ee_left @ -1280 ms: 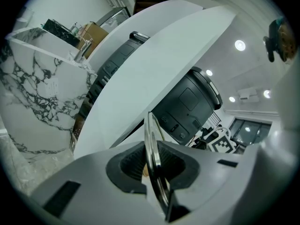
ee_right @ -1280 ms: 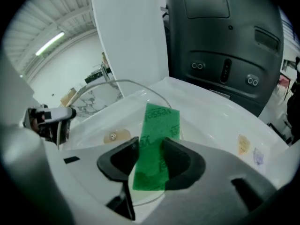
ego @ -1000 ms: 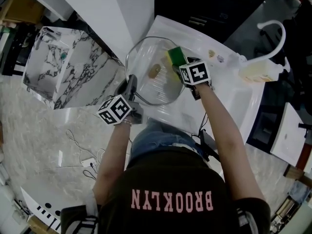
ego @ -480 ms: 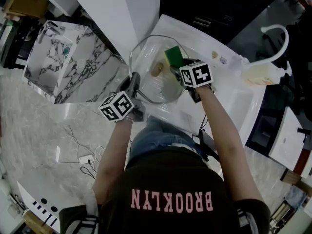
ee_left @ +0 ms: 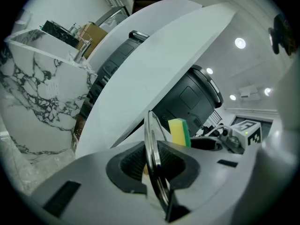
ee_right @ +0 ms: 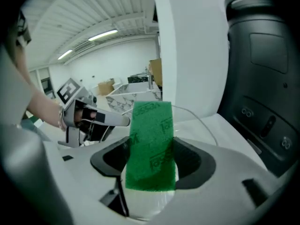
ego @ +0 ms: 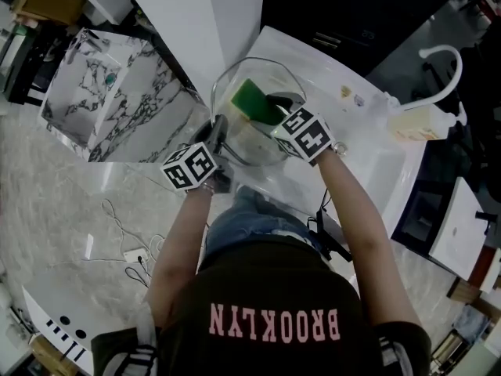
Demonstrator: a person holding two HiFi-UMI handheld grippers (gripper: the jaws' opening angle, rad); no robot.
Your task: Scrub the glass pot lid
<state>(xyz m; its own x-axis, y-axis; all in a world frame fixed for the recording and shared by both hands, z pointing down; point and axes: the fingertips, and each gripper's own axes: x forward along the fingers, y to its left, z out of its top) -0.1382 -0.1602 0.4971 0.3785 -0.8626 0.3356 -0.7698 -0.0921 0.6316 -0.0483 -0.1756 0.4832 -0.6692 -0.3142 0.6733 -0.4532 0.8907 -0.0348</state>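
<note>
Head view, nearest first: left gripper (ego: 217,130) is clamped shut on the near-left rim of the glass pot lid (ego: 239,149). The left gripper view confirms it, with the metal rim edge-on and pinched between the jaws. Right gripper (ego: 272,106) comes in from the right, and its jaws are closed on the sponge (ego: 251,100); in the right gripper view the green scrub face (ee_right: 151,144) fills the gap between the jaws. The yellow back only shows from the left gripper view (ee_left: 178,131). The lid is held tilted over the left end of the white counter (ego: 356,151), apparently lifted off it rather than lying flat. The sponge sits on the far-left part of the glass, green side up toward the camera; it looks pressed on, but contact is not certain. Farther right, a soap bottle (ego: 416,121) stands near the counter's far right edge, with a curved faucet (ego: 443,53) beyond it. Progress guess: scrubbing is under way, mid-stroke. No suds are visible and I cannot tell how much glass is covered. Probably left: the near and right glass, the rim and the other face.
</note>
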